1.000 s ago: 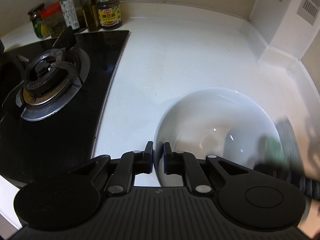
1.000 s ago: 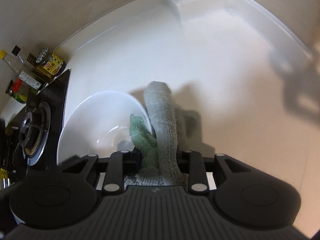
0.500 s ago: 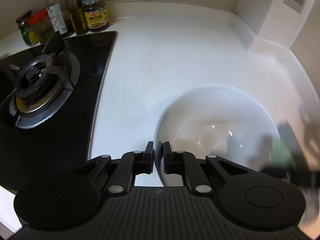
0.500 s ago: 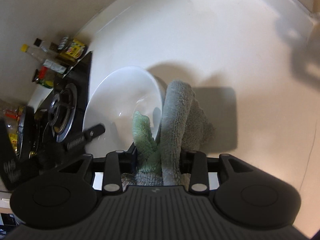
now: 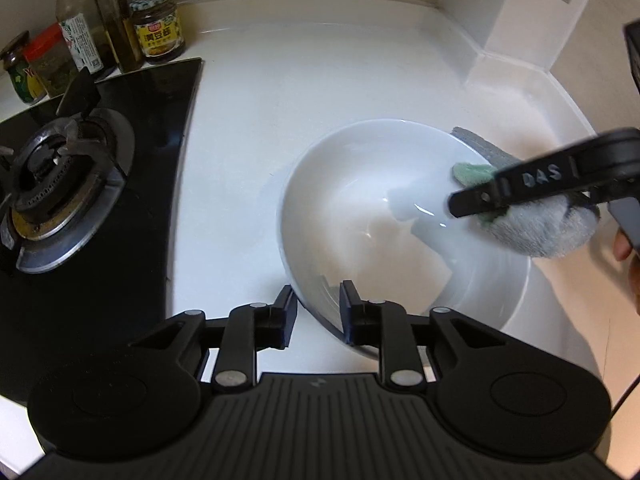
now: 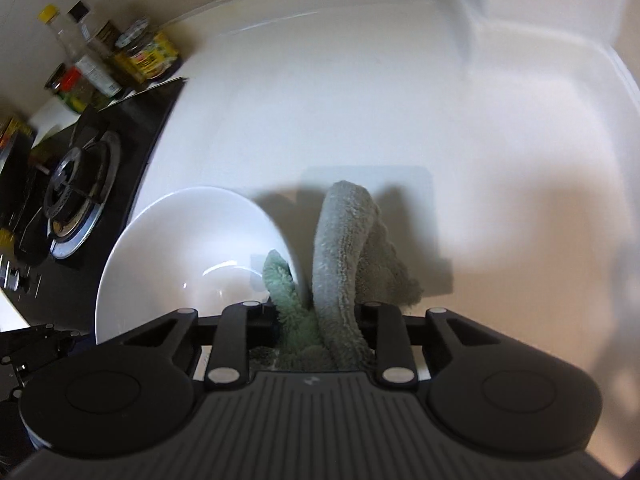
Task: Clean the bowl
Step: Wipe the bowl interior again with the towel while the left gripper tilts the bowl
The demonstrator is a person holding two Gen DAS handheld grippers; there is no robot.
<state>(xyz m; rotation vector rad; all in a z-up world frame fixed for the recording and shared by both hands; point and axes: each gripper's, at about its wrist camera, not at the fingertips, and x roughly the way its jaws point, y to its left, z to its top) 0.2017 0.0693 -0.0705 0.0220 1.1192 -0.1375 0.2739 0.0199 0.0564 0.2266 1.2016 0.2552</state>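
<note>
One white bowl (image 5: 384,220) sits on the pale counter (image 5: 312,80), just to the right of the black hob (image 5: 120,184), and I have hold of it from two sides. My left gripper (image 5: 318,304) straddles the near rim: one finger stands outside the wall, the other inside, and the rim runs between them. These jaws are opening at this moment, and a gap shows on the outer side, so the pads no longer press the rim. The bowl looks tipped, its near edge raised above the counter.

My right gripper (image 6: 316,316) is clenched on a folded cloth (image 6: 340,264), and its jaws are closing further on it. The cloth is grey towelling with a green side. From the right wrist view the green flap hangs inside the bowl against the wall, while the grey fold drapes outside the rim, so the cloth sits astride the right edge. From the left wrist view the same cloth (image 5: 540,228) bunches under my right gripper's black finger (image 5: 520,192), which bears raised letters.

Outward from there, the gas burner (image 5: 52,184) lies on the hob's left part. Behind it, against the wall, stand several bottles and jars (image 5: 116,28), one jar with a yellow label. A fingertip of the person's right hand (image 5: 624,244) shows at the right edge.
</note>
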